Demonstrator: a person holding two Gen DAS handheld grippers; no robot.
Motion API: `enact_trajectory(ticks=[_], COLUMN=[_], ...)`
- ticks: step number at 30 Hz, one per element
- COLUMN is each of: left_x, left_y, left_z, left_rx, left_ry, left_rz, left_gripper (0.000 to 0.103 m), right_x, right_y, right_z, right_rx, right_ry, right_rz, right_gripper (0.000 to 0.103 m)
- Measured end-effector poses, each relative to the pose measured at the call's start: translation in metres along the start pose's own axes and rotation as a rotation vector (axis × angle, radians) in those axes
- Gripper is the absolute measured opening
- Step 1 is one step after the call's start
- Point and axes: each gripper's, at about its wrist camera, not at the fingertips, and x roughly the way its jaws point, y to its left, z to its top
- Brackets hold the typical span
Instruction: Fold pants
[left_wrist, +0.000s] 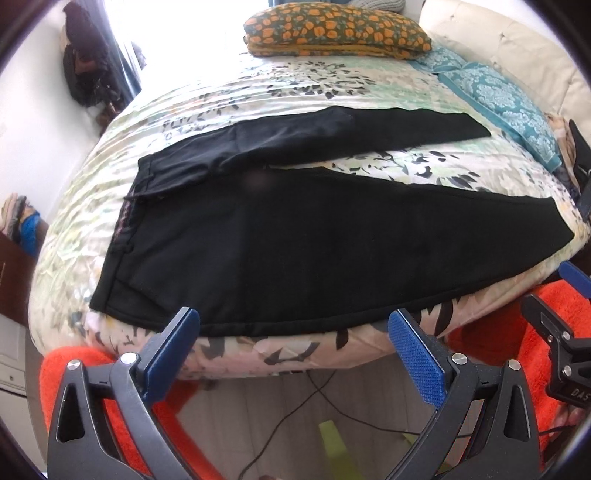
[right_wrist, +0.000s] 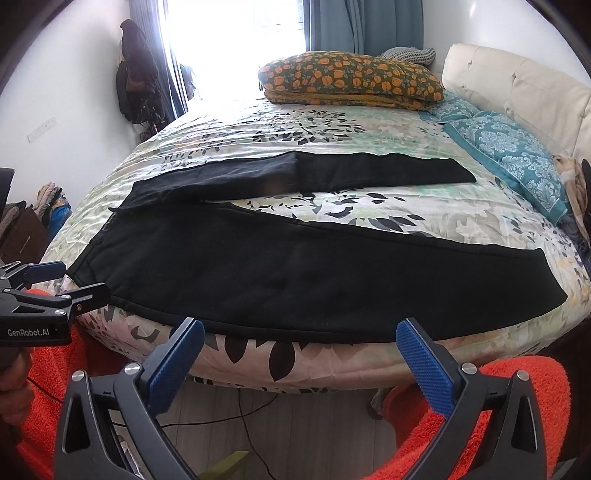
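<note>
Beside black pants (right_wrist: 258, 273), left gripper (right_wrist: 79, 282) body lettered "GenRobot.AI".

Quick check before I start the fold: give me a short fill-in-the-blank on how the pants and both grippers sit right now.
1. The black pants lie spread on the floral bedspread with the two legs ____ in a V.
2. The left gripper has its jaws ____ and holds nothing.
3. The right gripper hovers at the ____ edge of the bed, not touching the cloth.
4. The waistband lies toward the ____ side of both views.

Missing words: apart; open; near; left
</note>
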Motion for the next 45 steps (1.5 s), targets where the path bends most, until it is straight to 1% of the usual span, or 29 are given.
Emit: enact_trajectory(ticks=[3, 5, 8, 10, 12, 14, 15, 17, 18, 20, 22, 24, 25, 26, 28, 30, 31, 32, 33, 34, 35, 36, 39, 40, 41, 42, 44, 45], left_x=[0.013, 0.027, 0.058, 0.094, 0.138, 0.190, 0.218, 0.270, 0.288, 0.298, 0.304, 0.306, 0.307, 0.306, 0.304, 0.301, 0.301, 0.302, 0.302, 0.302, 0.301, 0.299, 0.299, 0.300, 0.302, 0.303, 0.305, 0.304], left_y=[0.004, 0.005, 0.001, -0.001, -0.006, -0.014, -0.016, -0.014, -0.010, 0.004, 0.012, 0.015, 0.015, 0.012, 0.010, 0.008, 0.008, 0.010, 0.010, 0.011, 0.011, 0.012, 0.013, 0.012, 0.009, 0.007, 0.007, 0.008], left_z=[0.037, 0.070, 0.126, 0.165, 0.197, 0.221, 0.229, 0.236, 0.238, 0.245, 0.253, 0.254, 0.252, 0.249, 0.243, 0.240, 0.239, 0.241, 0.241, 0.241, 0.241, 0.242, 0.246, 0.246, 0.248, 0.248, 0.250, 0.251], left_rx=[-0.002, -0.003, 0.005, 0.002, -0.005, 0.017, 0.021, 0.016, 0.003, -0.075, -0.128, -0.140, -0.137, -0.131, -0.119, -0.119, -0.123, -0.127, -0.131, -0.133, -0.134, -0.135, -0.136, -0.130, -0.121, -0.116, -0.115, -0.117], left_ry=[-0.022, -0.039, -0.077, -0.068, -0.043, 0.009, 0.049, 0.140, 0.170, 0.140, 0.149, 0.141, 0.128, 0.108, 0.061, 0.030, 0.023, 0.021, 0.021, 0.023, 0.025, 0.029, 0.045, 0.048, 0.048, 0.047, 0.057, 0.066], left_rz=[-0.008, -0.035, -0.023, -0.009, 0.033, 0.095, 0.135, 0.203, 0.229, 0.190, 0.180, 0.174, 0.174, 0.178, 0.188, 0.191, 0.191, 0.189, 0.188, 0.187, 0.187, 0.187, 0.170, 0.165, 0.164, 0.168, 0.171, 0.166], left_gripper=[0.102, 0.102, 0.102, 0.102, 0.102, 0.102, 0.102, 0.102, 0.103, 0.103, 0.103, 0.103, 0.103, 0.103, 0.103, 0.103, 0.103, 0.103, 0.103, 0.103, 0.103, 0.103, 0.103, 0.103, 0.103, 0.103, 0.103, 0.103], right_x=[0.004, 0.010, 0.021, 0.027, 0.037, 0.051, 0.061, 0.085, 0.101, 0.142, 0.184, 0.227, 0.249, 0.269, 0.302, 0.327, 0.337, 0.343, 0.347, 0.351, 0.353, 0.349, 0.311, 0.299, 0.292, 0.294, 0.313, 0.317], right_y=[-0.013, -0.024, -0.043, -0.055, -0.068, -0.087, -0.102, -0.144, -0.168, -0.228, -0.292, -0.352, -0.379, -0.401, -0.436, -0.458, -0.463, -0.463, -0.459, -0.451, -0.446, -0.440, -0.427, -0.428, -0.432, -0.434, -0.432, -0.430], right_z=[0.003, 0.007, 0.019, 0.032, 0.049, 0.072, 0.086, 0.115, 0.128, 0.155, 0.177, 0.199, 0.210, 0.221, 0.239, 0.248, 0.252, 0.256, 0.261, 0.269, 0.274, 0.277, 0.276, 0.270, 0.261, 0.252, 0.237, 0.233], right_rx=[0.028, 0.047, 0.059, 0.054, 0.040, 0.047, 0.067, 0.143, 0.191, 0.307, 0.415, 0.488, 0.512, 0.523, 0.562, 0.655, 0.690, 0.690, 0.653, 0.586, 0.529, 0.506, 0.426, 0.436, 0.458, 0.459, 0.428, 0.418], right_ry=[-0.004, 0.008, 0.013, 0.002, -0.011, -0.014, -0.015, -0.039, -0.040, -0.020, -0.006, 0.018, 0.043, 0.059, 0.085, 0.087, 0.088, 0.089, 0.098, 0.120, 0.138, 0.129, 0.048, 0.018, 0.009, 0.035, 0.125, 0.129], right_rz=[-0.015, -0.028, -0.048, -0.061, -0.063, -0.032, -0.006, 0.049, 0.075, 0.100, 0.072, 0.005, -0.053, -0.102, -0.124, -0.072, -0.056, -0.070, -0.097, -0.126, -0.135, -0.118, -0.177, -0.188, -0.200, -0.217, -0.237, -0.243], right_gripper=[0.103, 0.103, 0.103, 0.103, 0.103, 0.103, 0.103, 0.103, 0.103, 0.103, 0.103, 0.103, 0.103, 0.103, 0.103, 0.103, 0.102, 0.092, 0.077, 0.026, 0.019, 0.018, 0.018, 0.018, 0.018, 0.018, 0.020, 0.021])
